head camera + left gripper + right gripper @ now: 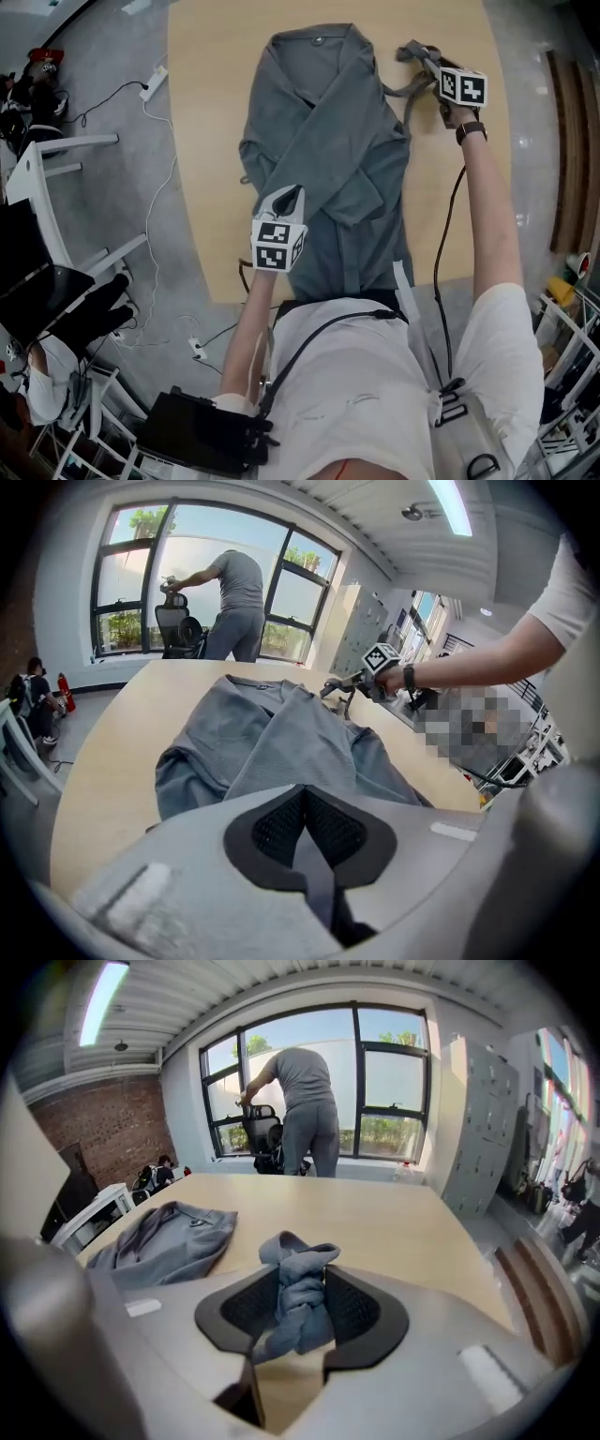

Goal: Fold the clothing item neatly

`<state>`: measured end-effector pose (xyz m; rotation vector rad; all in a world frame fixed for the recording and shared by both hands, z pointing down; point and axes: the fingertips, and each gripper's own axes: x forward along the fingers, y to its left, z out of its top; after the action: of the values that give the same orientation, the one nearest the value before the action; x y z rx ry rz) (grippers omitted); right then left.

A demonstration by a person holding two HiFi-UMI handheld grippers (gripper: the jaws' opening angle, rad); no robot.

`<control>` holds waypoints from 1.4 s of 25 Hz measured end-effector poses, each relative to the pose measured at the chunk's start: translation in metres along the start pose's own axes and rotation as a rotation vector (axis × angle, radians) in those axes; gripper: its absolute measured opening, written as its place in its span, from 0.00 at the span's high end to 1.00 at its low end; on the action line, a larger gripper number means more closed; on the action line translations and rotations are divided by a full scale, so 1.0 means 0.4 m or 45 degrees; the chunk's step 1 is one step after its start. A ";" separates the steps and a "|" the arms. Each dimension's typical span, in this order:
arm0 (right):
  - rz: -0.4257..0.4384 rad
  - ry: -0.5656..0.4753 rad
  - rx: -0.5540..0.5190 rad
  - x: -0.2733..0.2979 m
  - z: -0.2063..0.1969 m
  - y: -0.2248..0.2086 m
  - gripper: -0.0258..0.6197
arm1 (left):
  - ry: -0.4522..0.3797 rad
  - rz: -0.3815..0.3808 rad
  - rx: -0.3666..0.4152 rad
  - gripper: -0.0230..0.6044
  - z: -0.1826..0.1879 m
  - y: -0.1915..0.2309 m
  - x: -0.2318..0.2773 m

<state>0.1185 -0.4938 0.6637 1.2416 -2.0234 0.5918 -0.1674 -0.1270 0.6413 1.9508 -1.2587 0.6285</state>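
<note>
A grey long-sleeved garment [328, 141] lies spread on the wooden table [206, 187], one sleeve folded across its body. My left gripper [289, 195] hovers at the garment's near left part with its pads together [302, 794]. A sliver of grey shows behind the pads, and I cannot tell whether cloth is pinched. My right gripper [427, 58] is at the far right of the table, shut on the bunched end of the other sleeve [410, 49]. In the right gripper view that cloth [300, 1260] is squeezed between the pads and the garment's body [173, 1227] lies to the left.
The table's near edge runs just in front of my body. On the floor to the left lie cables and a power strip [155, 80], next to white furniture [47, 169]. A person [305, 1082] stands at the window beyond the table with an office chair.
</note>
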 end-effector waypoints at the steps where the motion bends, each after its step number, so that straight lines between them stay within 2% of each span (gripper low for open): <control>1: -0.023 -0.033 0.003 -0.048 -0.002 -0.007 0.72 | -0.011 -0.006 -0.001 0.96 0.000 -0.001 -0.009; 4: -0.069 -0.144 0.016 -0.191 -0.028 -0.008 0.72 | -0.039 -0.026 -0.010 0.96 -0.006 -0.013 -0.025; 7: -0.058 -0.271 0.065 -0.332 -0.053 0.030 0.72 | -0.074 -0.049 -0.051 0.96 -0.021 -0.036 -0.042; 10: 0.018 -0.378 0.082 -0.466 -0.046 0.147 0.72 | -0.089 -0.075 -0.088 0.96 -0.040 -0.050 -0.079; 13: 0.112 -0.445 -0.063 -0.554 -0.029 0.305 0.72 | -0.108 -0.084 -0.099 0.96 -0.050 -0.048 -0.101; 18: 0.190 -0.347 -0.454 -0.546 -0.101 0.566 0.71 | -0.111 -0.084 -0.108 0.96 -0.073 -0.042 -0.114; 21: 0.277 -0.262 -0.551 -0.483 -0.173 0.708 0.71 | -0.099 -0.090 -0.107 0.96 -0.084 -0.039 -0.114; 25: 0.419 -0.155 -0.515 -0.377 -0.291 0.852 0.71 | -0.079 -0.084 -0.116 0.96 -0.106 -0.038 -0.119; 30: 0.456 0.048 -0.424 -0.311 -0.451 0.884 0.70 | -0.062 -0.097 -0.095 0.96 -0.112 -0.059 -0.118; 35: 0.451 -0.012 -0.265 -0.377 -0.465 0.884 0.74 | -0.078 -0.086 -0.093 0.96 -0.115 -0.046 -0.136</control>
<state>-0.0933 -0.1230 0.6644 0.7716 -2.2662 0.5209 -0.1734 -0.0554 0.6251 1.9564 -1.2304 0.4861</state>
